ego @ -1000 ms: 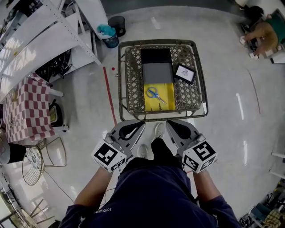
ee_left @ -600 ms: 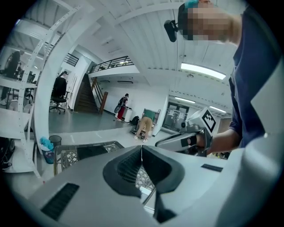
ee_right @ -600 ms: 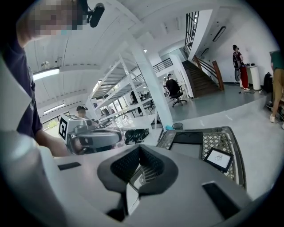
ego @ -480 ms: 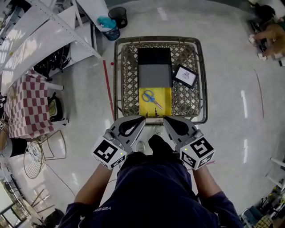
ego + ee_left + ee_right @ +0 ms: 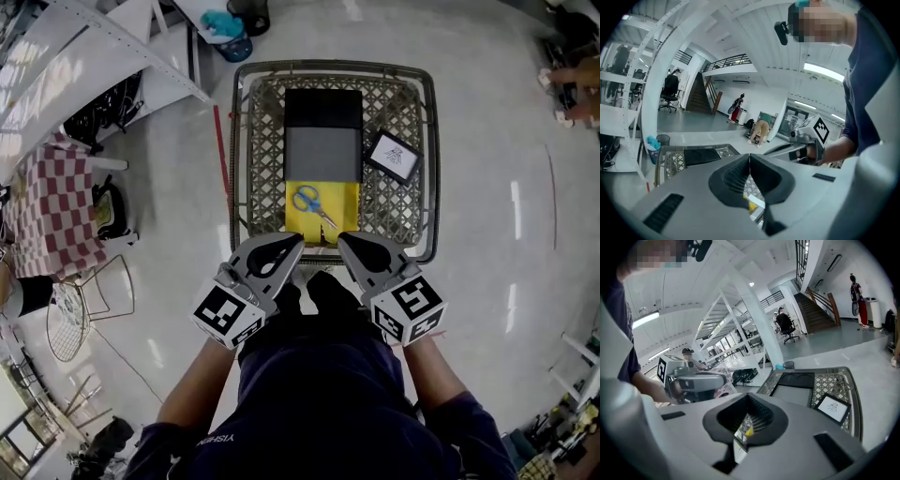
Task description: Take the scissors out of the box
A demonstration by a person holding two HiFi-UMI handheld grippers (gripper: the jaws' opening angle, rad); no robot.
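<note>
Blue-handled scissors [image 5: 310,202] lie on the yellow floor of an open box [image 5: 322,208] inside a wire basket [image 5: 240,150]. A grey and black lid [image 5: 322,136] covers the box's far part. My left gripper [image 5: 298,240] and right gripper [image 5: 343,240] hover side by side just short of the basket's near rim, both shut and empty. In the left gripper view the left gripper [image 5: 749,156] has its jaws together, the basket [image 5: 670,161] lies ahead. In the right gripper view the right gripper [image 5: 747,397] has its jaws meeting too.
A small framed picture [image 5: 392,156] lies in the basket right of the box. White shelving [image 5: 84,56] and a bin [image 5: 228,44] stand at the upper left, a checked cloth [image 5: 47,211] at the left. People are at the far right.
Both grippers have moved forward toward the basket's near rim, still shut. The basket now lies closer under the view.
</note>
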